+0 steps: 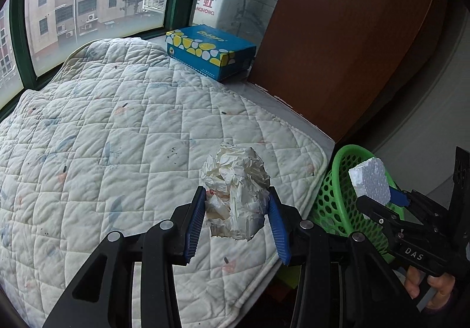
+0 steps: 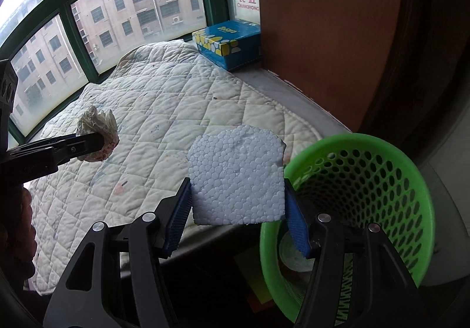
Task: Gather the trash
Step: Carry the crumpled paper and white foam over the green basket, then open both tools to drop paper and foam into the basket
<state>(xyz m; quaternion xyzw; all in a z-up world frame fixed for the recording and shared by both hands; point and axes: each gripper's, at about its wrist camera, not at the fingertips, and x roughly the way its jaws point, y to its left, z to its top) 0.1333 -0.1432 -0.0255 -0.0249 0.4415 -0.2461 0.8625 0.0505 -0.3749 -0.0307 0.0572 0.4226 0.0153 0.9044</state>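
Observation:
My left gripper (image 1: 236, 219) is shut on a crumpled white paper ball (image 1: 238, 181) and holds it above the quilt near its right edge. The ball also shows in the right wrist view (image 2: 98, 134), clamped by the left gripper's fingers (image 2: 88, 142). My right gripper (image 2: 238, 219) is shut on a white styrofoam piece (image 2: 238, 178) and holds it just left of the green perforated basket (image 2: 382, 181). In the left wrist view the styrofoam piece (image 1: 370, 181) sits over the green basket (image 1: 332, 198).
A white quilted pad (image 1: 117, 137) covers the window ledge. A blue tissue box (image 1: 211, 48) stands at its far end by the window. A brown wooden panel (image 1: 337, 34) rises on the right. The basket holds a whitish object (image 2: 293, 251) at its bottom.

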